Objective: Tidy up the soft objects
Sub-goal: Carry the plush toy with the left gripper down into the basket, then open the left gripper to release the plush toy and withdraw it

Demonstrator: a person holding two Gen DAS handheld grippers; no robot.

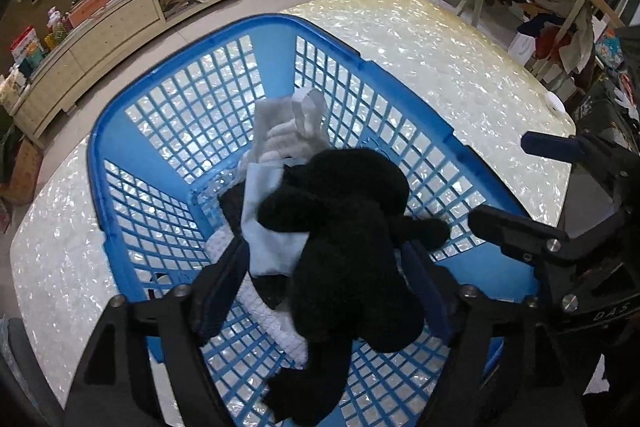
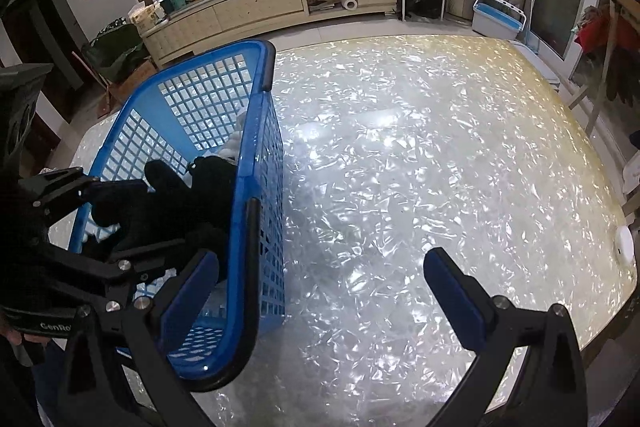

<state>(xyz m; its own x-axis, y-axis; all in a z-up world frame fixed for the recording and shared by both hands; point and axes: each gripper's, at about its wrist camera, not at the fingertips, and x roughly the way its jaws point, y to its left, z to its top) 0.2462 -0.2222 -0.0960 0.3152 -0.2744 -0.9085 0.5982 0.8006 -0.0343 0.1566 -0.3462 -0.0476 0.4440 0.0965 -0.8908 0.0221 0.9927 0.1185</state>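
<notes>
A blue lattice basket (image 1: 192, 39) stands on the pearly table (image 1: 440, 67). Inside it a black fluffy soft thing (image 1: 348, 219) lies on a pale blue cloth (image 1: 264, 219), a white towel (image 1: 264, 307) and a grey-white bundle (image 1: 288, 131). My left gripper (image 1: 326, 247) reaches down into the basket, open, with the black thing lying loose between its fingers. In the right wrist view the basket (image 2: 256, 131) is at the left, the left gripper (image 2: 160, 215) within it. My right gripper (image 2: 320, 259) is open and holds nothing, straddling the basket's right wall; it also shows as the right gripper (image 1: 504, 183).
The table (image 2: 440, 167) stretches bare to the right of the basket, with a small white round object (image 2: 624, 243) near its right edge. Beyond the table stand a low cream cabinet (image 2: 260, 3), a grey-blue bin (image 2: 498, 17) on the floor, and a clothes rack (image 1: 552, 7).
</notes>
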